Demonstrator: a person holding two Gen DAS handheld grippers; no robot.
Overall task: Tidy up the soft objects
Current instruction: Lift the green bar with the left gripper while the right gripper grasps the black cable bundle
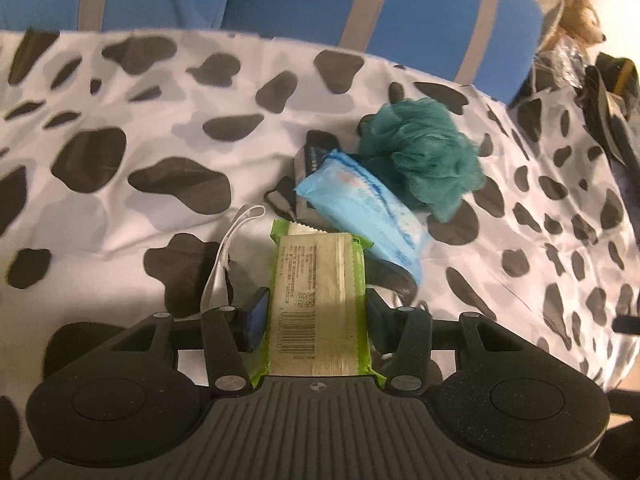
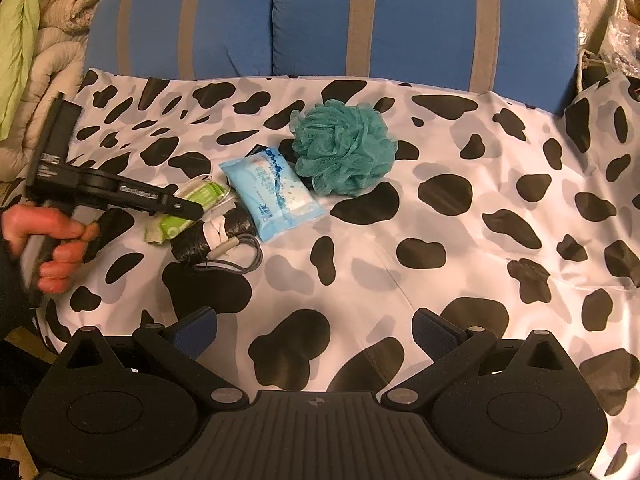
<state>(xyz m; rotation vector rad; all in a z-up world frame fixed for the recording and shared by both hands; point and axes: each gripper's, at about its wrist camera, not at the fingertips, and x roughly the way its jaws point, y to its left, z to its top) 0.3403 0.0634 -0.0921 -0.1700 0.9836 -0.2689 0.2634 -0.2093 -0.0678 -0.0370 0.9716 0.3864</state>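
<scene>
While the left gripper (image 1: 316, 312) is clamped on the green wipes pack (image 1: 320, 300), both pads pressed against its long sides, the right gripper (image 2: 316, 332) hangs spread wide above the cow-print sheet (image 2: 460, 240) with nothing between its fingers. Seen from the right wrist view, the green pack sits at the left end of a small cluster on the sheet, the left tool reaching in over it from the person's left hand (image 2: 56, 236); whether the pack is resting on the fabric or just lifted off it cannot be told. Touching or just beside it lie a dark rolled bundle (image 2: 212, 236) with a grey cord (image 2: 240, 264), and a white loop (image 1: 236, 240) that may belong to a mask. The blue tissue pack (image 2: 272, 196) lies next along, its far corner over a small dark packet (image 1: 316, 156), and the teal bath pouf (image 2: 344, 148) sits just beyond, touching or nearly touching the blue pack. Blue striped cushions (image 2: 360, 20) back the sheet. By my reading the sorting is at an early stage: the items are gathered loosely in one spot but overlap at odd angles, only the green pack is in hand, and the blue pack, pouf and bundle all look as yet unarranged.
</scene>
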